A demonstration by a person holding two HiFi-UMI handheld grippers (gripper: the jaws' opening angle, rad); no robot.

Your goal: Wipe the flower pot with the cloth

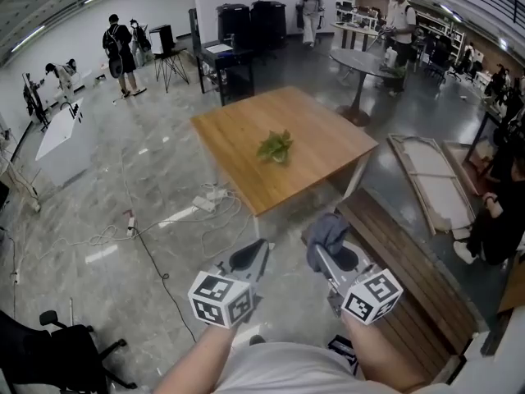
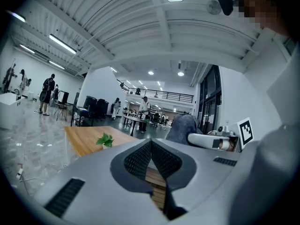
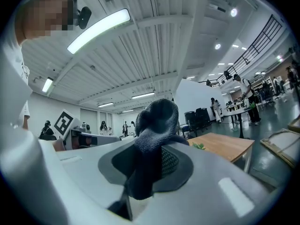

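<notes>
With the left gripper (image 1: pixel 248 258) jaws pressed together and empty and the right gripper (image 1: pixel 338 261) jaws pinching the bunched cloth (image 1: pixel 326 231), an unbraced wipe may topple the flower pot (image 1: pixel 276 148), standing mid-tabletop (image 1: pixel 238 130) at 12 o'clock, well apart from both.

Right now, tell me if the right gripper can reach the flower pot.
Probably not: the right gripper, holding the cloth, is short of the table; the flower pot stands mid-top. Nothing blocks it.
</notes>
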